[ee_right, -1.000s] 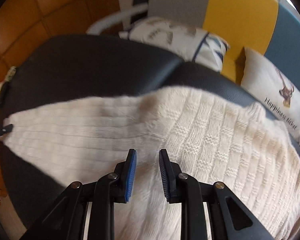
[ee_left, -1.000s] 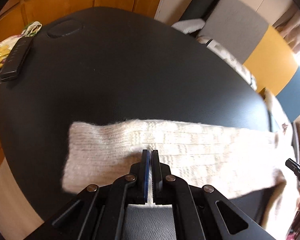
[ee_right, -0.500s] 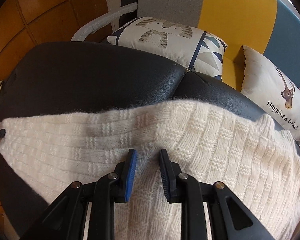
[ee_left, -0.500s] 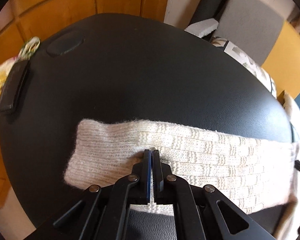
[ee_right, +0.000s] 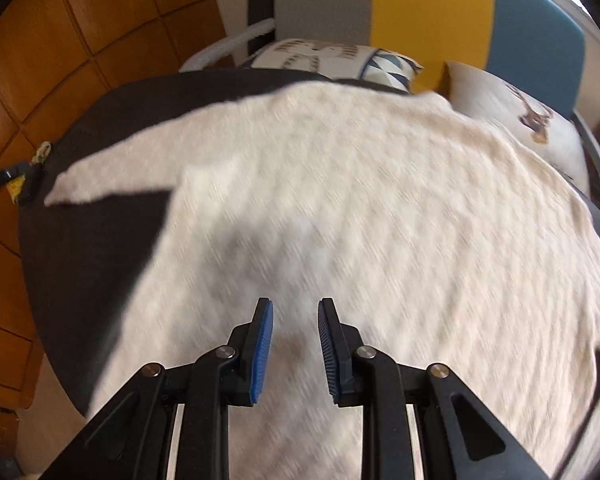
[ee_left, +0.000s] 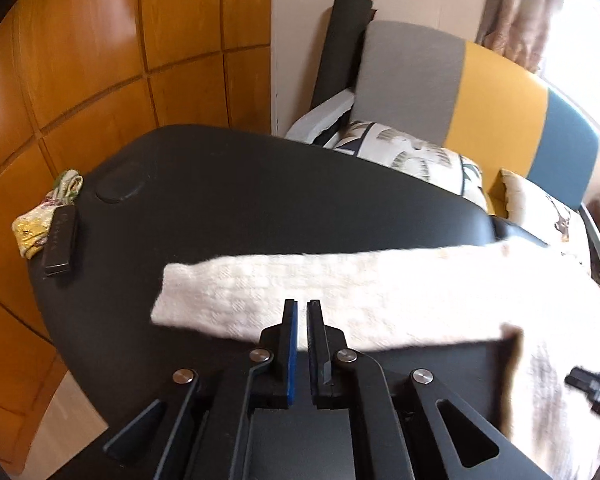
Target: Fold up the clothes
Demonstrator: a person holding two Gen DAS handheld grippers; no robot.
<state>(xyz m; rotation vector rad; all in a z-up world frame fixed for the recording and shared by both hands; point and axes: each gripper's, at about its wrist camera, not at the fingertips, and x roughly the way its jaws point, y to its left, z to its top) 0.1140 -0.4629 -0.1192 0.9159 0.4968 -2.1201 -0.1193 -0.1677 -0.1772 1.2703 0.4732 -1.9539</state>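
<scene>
- Since the earlier frame the left gripper (ee_left: 302, 304) has let go of the sleeve (ee_left: 300, 288) it pinched and lifted off; its jaws have just been opening to a narrow gap with nothing between them.
- The right gripper (ee_right: 295, 308) has slid across the sweater (ee_right: 360, 200); its jaws are spread a little, empty, above the knit.
- The cream sweater lies flat on the black table (ee_left: 228, 200), the sleeve stretched out to the left.
- At the table's far left edge a black remote (ee_left: 62, 240) lies touching a flowered cloth (ee_left: 32, 228).
- Beyond the table, two cushions (ee_right: 520, 120) rest on a grey, yellow and blue sofa (ee_right: 432, 8).
- No containers show.
</scene>
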